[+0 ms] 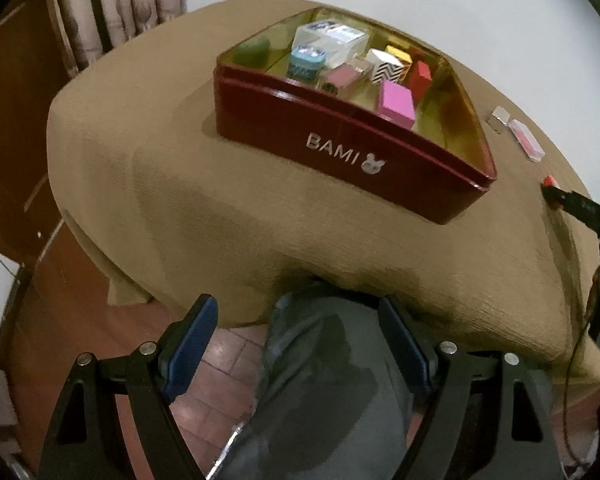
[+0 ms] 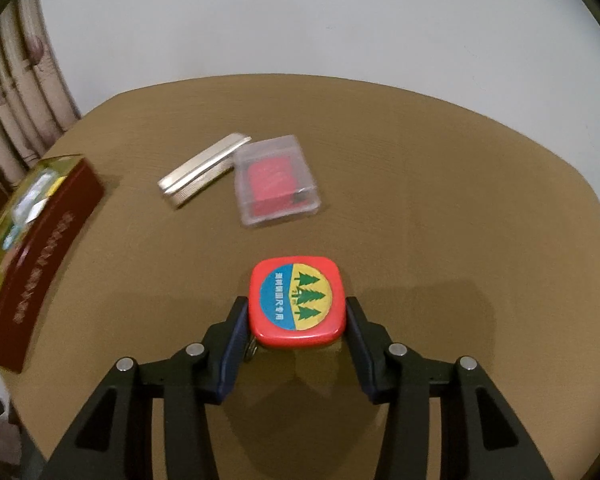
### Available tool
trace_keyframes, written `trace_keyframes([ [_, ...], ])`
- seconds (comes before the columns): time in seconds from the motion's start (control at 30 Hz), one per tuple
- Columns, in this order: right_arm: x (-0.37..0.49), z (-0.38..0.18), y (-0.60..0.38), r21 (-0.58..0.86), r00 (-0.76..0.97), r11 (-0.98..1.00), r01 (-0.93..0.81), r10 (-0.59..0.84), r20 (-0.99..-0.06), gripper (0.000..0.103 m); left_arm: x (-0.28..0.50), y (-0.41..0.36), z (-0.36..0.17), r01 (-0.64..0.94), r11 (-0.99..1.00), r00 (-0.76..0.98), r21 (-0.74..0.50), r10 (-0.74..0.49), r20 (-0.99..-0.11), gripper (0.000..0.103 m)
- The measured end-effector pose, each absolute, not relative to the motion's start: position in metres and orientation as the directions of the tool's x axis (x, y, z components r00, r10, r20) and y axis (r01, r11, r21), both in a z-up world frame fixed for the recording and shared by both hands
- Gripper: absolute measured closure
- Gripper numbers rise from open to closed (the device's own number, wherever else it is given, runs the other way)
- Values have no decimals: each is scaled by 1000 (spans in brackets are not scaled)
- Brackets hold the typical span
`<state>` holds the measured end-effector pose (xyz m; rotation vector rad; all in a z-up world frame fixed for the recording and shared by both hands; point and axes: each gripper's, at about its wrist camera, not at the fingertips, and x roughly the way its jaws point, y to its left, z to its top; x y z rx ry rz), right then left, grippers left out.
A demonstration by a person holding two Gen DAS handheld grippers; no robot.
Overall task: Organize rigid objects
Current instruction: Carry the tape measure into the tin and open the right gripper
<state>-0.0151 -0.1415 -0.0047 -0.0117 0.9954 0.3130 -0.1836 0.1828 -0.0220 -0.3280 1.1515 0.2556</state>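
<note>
A red square tape measure (image 2: 296, 300) with a blue and yellow tree label lies between the pads of my right gripper (image 2: 296, 322), which is shut on its two sides just above the tan tablecloth. Beyond it lie a flat silver tin (image 2: 204, 170) and a clear case (image 2: 278, 182) with red contents. The dark red BAMI tin (image 1: 340, 148) stands open with several small boxes inside, and its side also shows in the right wrist view (image 2: 40, 248). My left gripper (image 1: 296, 340) hangs open and empty off the table's near edge.
A person's leg in grey trousers (image 1: 332, 380) is under my left gripper, above a red tiled floor (image 1: 220, 360). A curtain (image 1: 140, 0) and a white wall stand behind the table. The tan cloth (image 2: 440, 200) is bare to the right of the clear case.
</note>
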Motion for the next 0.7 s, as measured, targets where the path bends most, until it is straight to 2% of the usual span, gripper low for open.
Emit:
trace_keyframes([
  [0.2,-37,25,-120,195,504,925,-325,344,-792,56,-185,189,-24,-386,911,371,-143,11,-928,24],
  [0.33,-49,61,-83,229,498,876,-425,438,-749,56,-186,191,-22,-397,906,373,-148,12,-928,24],
  [0.5,-62,97,0,286,395,757,-588,577,-715,56,-191,199,-19,-432,890,372,-147,28,-928,24],
  [0.7,-73,95,110,237,255,605,-760,614,-747,56,-192,209,-15,-457,870,383,-182,8,-924,24],
])
